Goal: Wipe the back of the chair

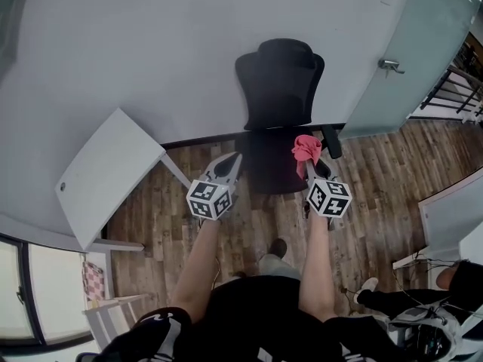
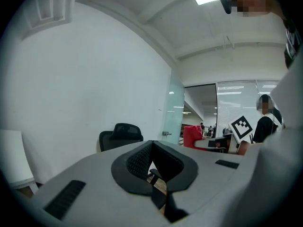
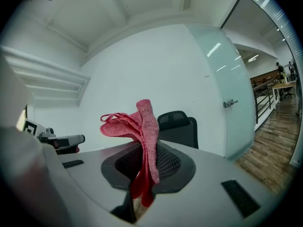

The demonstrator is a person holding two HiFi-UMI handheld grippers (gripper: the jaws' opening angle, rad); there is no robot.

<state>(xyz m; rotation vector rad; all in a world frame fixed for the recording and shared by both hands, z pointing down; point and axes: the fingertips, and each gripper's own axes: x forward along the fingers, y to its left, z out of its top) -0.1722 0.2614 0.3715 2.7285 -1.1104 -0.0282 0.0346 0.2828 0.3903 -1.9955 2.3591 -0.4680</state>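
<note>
Right gripper (image 3: 147,151): jaws clenched on cloth (image 3: 143,122). Red cloth is held upright and bunched above jaw tips, lower end hung between pads. Left gripper (image 2: 151,144): jaws pressed together, nothing held between. Chair (image 1: 279,81) is seen ahead of both jaw pairs, apart from them, its back set against wall (image 1: 151,36). Cloth is kept clear of chair.

My head camera looks steeply down from above onto the black chair (image 1: 279,81) against the wall (image 1: 151,44), while my two gripper cameras look forward along their jaws at that same chair from a little way off.
</note>
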